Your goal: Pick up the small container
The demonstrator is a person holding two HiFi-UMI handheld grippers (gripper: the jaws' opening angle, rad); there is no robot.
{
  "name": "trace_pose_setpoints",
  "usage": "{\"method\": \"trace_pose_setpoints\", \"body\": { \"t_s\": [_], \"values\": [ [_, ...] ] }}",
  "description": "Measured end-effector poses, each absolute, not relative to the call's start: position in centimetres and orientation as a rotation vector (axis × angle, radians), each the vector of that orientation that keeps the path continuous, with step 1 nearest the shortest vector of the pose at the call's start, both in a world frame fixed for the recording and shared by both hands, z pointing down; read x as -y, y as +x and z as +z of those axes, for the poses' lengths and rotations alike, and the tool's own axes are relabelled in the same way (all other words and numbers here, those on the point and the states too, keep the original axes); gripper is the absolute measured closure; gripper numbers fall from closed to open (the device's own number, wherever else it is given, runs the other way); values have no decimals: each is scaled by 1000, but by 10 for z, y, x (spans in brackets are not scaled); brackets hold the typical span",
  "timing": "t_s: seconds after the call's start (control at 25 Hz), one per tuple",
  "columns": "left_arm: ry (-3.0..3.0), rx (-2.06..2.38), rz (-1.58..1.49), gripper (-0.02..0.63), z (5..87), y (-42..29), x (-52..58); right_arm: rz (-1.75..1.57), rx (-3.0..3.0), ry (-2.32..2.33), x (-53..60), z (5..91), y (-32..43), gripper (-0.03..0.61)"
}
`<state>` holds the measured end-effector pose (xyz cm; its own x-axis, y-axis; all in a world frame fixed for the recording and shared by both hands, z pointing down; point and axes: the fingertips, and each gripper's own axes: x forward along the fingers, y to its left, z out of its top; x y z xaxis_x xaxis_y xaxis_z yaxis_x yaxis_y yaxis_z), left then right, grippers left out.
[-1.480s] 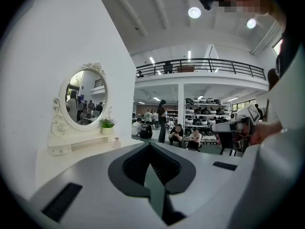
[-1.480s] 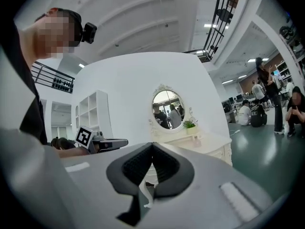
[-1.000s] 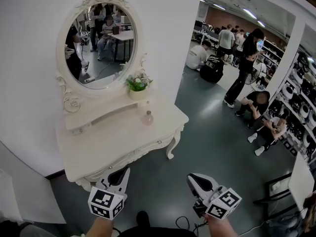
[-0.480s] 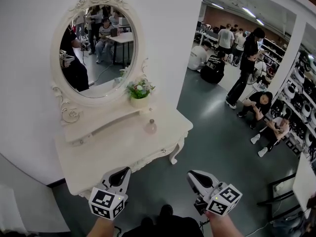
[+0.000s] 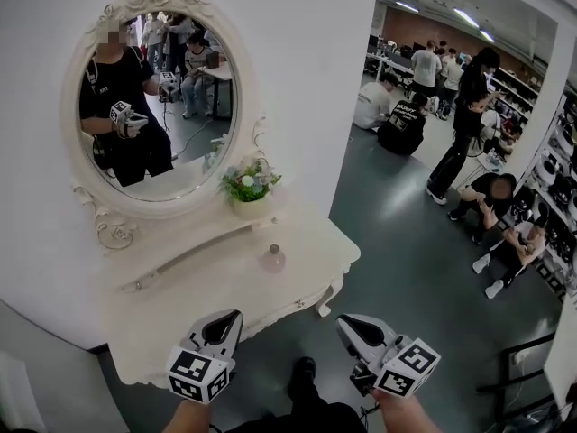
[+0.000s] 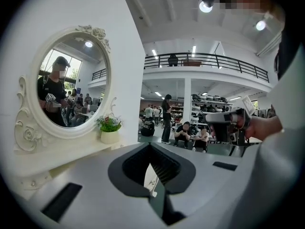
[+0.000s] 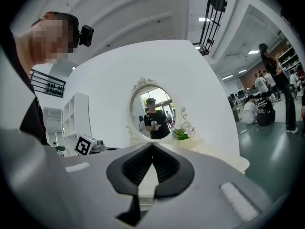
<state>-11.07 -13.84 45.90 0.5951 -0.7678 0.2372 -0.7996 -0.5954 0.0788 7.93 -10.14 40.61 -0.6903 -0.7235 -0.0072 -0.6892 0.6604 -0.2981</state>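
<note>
**Small container (image 5: pixel 273 259) sits on the white tabletop (image 5: pixel 180 318)**

It is a little round bottle, pinkish and see-through, with a thin neck. It stands upright toward the right end of the tabletop. It is just below the flower pot (image 5: pixel 250 190), which sits on the low shelf under the oval mirror (image 5: pixel 149 97).

The white top around the bottle is bare on every side. The wavy front edge of the tabletop faces both tongs.

The left tongs (image 5: pixel 225 317) are near that front edge. The right tongs (image 5: pixel 345 323) are over the grey floor (image 5: pixel 406 260). Both are pressed together with nothing in them, and both are well apart from the bottle.

The bottle's cap is too small to make out. In both gripper views the tongs' own grey bodies hide the bottle.
</note>
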Motion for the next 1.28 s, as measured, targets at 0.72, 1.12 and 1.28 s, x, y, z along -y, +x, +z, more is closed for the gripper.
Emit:
{"method": "trace_pose_setpoints", "body": {
  "t_s": [0.72,1.12,1.28],
  "values": [
    [2554,1372,302,600,468,-29,299,-544,-2879,-927,286,419,125,568],
    [2558,1252,388,494,522,-30,339,-621,-2896,-976,324,437,104,568],
    [2597,1257,404,465,543,-30,356,-662,-2910,-982,334,454,95,568]
  ]
}}
